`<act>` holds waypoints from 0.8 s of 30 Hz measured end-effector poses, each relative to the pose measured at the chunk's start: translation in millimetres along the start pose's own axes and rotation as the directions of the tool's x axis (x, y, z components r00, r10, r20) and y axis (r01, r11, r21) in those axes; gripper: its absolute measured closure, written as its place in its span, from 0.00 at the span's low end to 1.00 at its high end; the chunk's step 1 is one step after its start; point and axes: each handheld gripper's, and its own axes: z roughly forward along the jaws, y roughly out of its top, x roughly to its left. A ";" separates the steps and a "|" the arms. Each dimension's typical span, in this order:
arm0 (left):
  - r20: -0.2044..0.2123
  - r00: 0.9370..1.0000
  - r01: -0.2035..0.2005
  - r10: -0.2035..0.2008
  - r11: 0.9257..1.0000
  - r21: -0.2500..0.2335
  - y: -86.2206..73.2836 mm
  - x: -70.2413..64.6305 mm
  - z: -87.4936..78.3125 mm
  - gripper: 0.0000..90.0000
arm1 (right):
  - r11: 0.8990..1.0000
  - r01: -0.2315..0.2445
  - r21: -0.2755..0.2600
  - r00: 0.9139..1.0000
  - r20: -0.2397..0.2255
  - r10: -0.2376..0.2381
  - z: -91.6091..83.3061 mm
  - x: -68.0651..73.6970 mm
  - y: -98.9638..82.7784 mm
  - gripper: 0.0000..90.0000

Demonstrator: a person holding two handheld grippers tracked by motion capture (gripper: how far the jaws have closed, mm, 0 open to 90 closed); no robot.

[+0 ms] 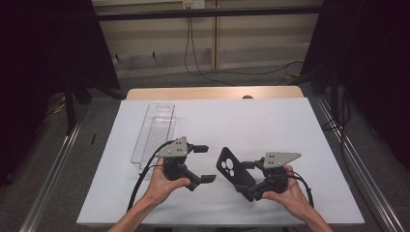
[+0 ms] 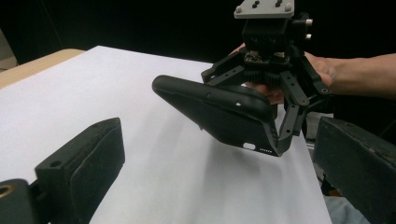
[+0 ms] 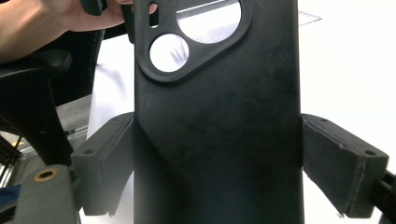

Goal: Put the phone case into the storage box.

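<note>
My table (image 1: 300,121) has a white top; grey floor (image 1: 251,79), beige wall (image 1: 154,34), black curtains (image 1: 43,58) beside it, cables (image 1: 193,53) trailing.

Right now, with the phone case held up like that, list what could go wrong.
1. The right gripper clamps the black phone case by its side edges, above the white sheet; a soft case may flex and pop free.
2. The left gripper is open and close by; closing in could knock the case askew.
</note>
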 end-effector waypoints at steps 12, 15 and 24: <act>0.025 0.999 -0.028 0.027 0.999 0.026 6.0 -0.5 3.6 0.02 | 1.000 0.004 0.006 0.999 -0.044 -0.004 5.7 3.1 2.5 0.16; 0.037 0.999 -0.034 0.034 0.999 0.019 5.7 -0.6 6.9 0.02 | 1.000 0.004 0.008 0.999 -0.054 -0.004 6.6 4.3 2.5 0.16; 0.026 0.999 -0.049 0.047 0.997 0.053 3.8 -1.0 12.3 0.02 | 1.000 0.003 0.013 0.998 -0.069 -0.002 7.6 4.7 2.3 0.16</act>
